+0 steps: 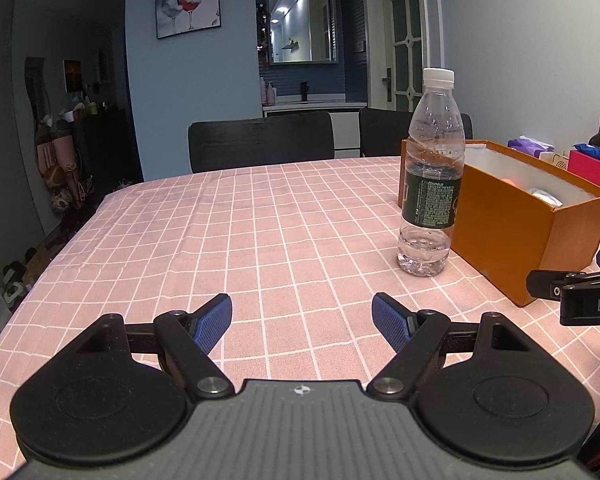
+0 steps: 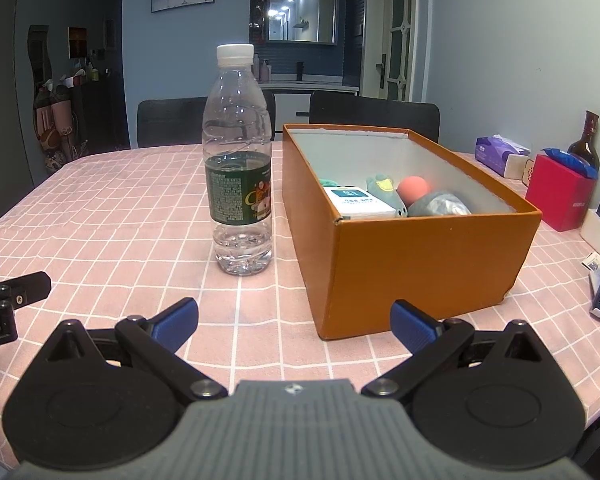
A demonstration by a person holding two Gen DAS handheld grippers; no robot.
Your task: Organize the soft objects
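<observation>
- Fingers of left gripper (image 1: 302,322) and right gripper (image 2: 294,326) spread wide, empty.
- Soft toys already sit inside orange box (image 2: 420,264); steer clear of water bottle (image 2: 239,160).

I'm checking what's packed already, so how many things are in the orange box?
4 visible in the box, all near its front wall: a white packet at left, a green plush beside it, a pink ball behind, a grey bundle at right. More may be hidden.

Your left gripper (image 1: 302,322) hangs low and level, its blue-padded fingers (image 1: 214,322) spread wide with nothing between them. Your right gripper (image 2: 294,326) sits just beside it, also level, fingers wide apart and empty.
</observation>
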